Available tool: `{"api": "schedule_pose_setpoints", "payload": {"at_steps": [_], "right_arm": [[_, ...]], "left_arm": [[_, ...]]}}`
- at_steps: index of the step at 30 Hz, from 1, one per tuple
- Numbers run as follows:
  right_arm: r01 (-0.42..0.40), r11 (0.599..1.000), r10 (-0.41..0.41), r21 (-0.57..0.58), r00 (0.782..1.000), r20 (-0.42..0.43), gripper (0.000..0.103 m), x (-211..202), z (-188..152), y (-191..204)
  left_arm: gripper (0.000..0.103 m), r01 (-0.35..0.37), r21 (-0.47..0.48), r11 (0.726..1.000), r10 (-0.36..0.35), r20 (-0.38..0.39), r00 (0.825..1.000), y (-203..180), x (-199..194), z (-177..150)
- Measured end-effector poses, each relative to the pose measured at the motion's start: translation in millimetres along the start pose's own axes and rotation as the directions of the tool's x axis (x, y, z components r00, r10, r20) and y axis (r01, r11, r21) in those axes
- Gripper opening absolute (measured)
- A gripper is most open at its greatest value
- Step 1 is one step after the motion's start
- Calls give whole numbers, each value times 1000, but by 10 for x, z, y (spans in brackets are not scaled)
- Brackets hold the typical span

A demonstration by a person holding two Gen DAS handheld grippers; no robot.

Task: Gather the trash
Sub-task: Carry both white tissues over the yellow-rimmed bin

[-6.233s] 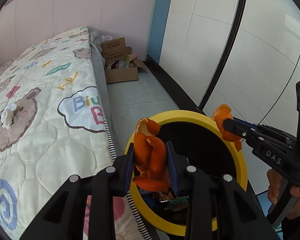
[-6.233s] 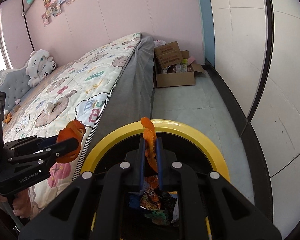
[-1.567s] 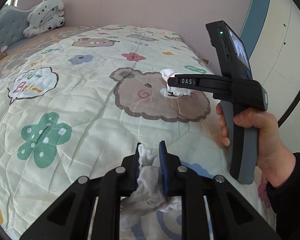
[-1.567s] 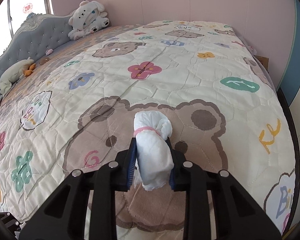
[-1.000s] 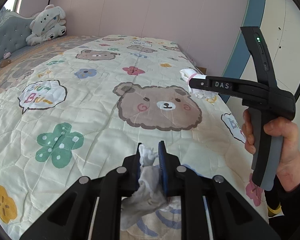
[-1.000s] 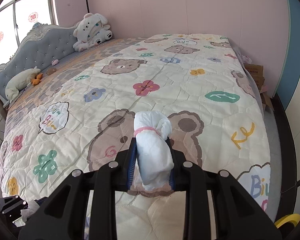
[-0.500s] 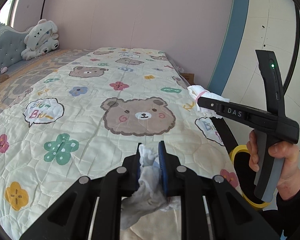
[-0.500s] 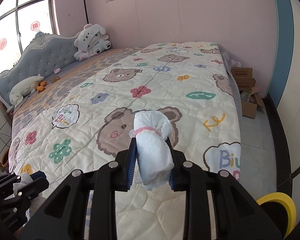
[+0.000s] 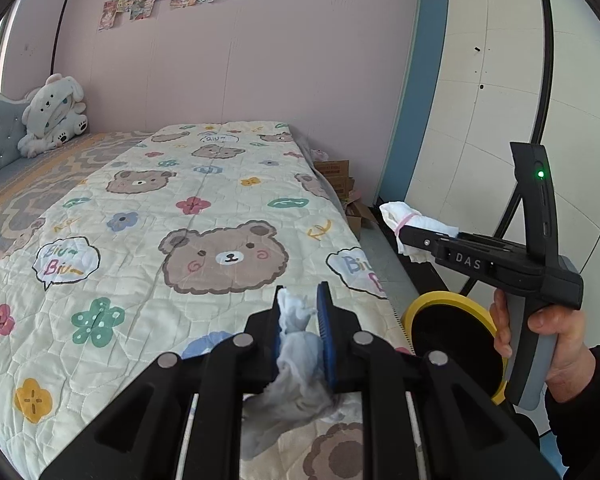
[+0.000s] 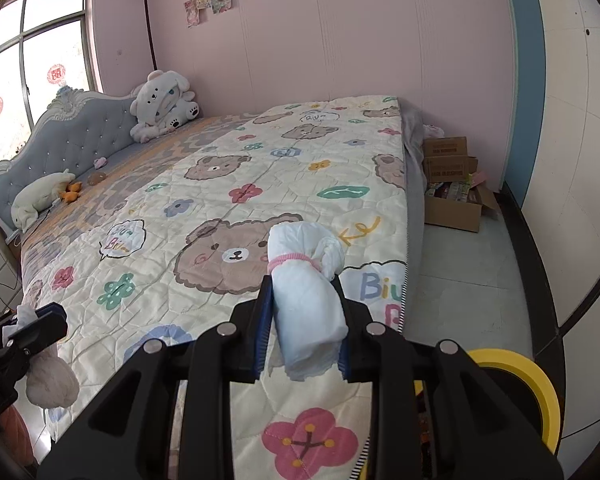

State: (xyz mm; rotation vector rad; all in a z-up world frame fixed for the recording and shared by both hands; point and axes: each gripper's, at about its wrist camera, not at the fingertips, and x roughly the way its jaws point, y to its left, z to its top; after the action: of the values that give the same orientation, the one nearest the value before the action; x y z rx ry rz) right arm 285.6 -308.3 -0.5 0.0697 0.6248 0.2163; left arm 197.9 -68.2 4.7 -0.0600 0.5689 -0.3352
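Observation:
My left gripper (image 9: 300, 300) is shut on a crumpled grey-white tissue (image 9: 296, 364) and holds it above the bed's near edge. My right gripper (image 10: 304, 292) is shut on a rolled white bundle tied with a pink band (image 10: 306, 280). The right gripper also shows in the left wrist view (image 9: 404, 236), raised above a yellow-rimmed black trash bin (image 9: 452, 340) on the floor beside the bed. The bin shows at the lower right of the right wrist view (image 10: 536, 392). The left gripper with its tissue shows at the lower left there (image 10: 32, 332).
A bed with a bear-print quilt (image 9: 204, 220) fills the left and middle. Plush toys (image 10: 164, 104) sit by the grey headboard (image 10: 68, 140). An open cardboard box (image 10: 452, 196) stands on the floor by the pink wall. White wardrobe panels (image 9: 500, 100) stand on the right.
Both grippers have pulled back from the bed and risen, each still holding its wad. The yellow bin has come further into view on the right.

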Motion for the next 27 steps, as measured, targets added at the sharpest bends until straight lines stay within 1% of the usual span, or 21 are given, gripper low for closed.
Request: {"api": "schedule_pose_setpoints", "payload": {"at_steps": [5,13,27], "right_arm": [[32,999,-32,29,999,11,26,-213,-82,-297],[79,994,-80,76,997,12,26,-459,-238,-759],[154,979,-156,132,988,7,26,-781,-474,-1362]], "left_arm": [[14,31,38,999,-31,-5,1000,-266,51,40],[14,87,95,992,-84,-30,996,-713,236,79],[15,186,156,970,-172,-97,980,-1376,681,67]]}}
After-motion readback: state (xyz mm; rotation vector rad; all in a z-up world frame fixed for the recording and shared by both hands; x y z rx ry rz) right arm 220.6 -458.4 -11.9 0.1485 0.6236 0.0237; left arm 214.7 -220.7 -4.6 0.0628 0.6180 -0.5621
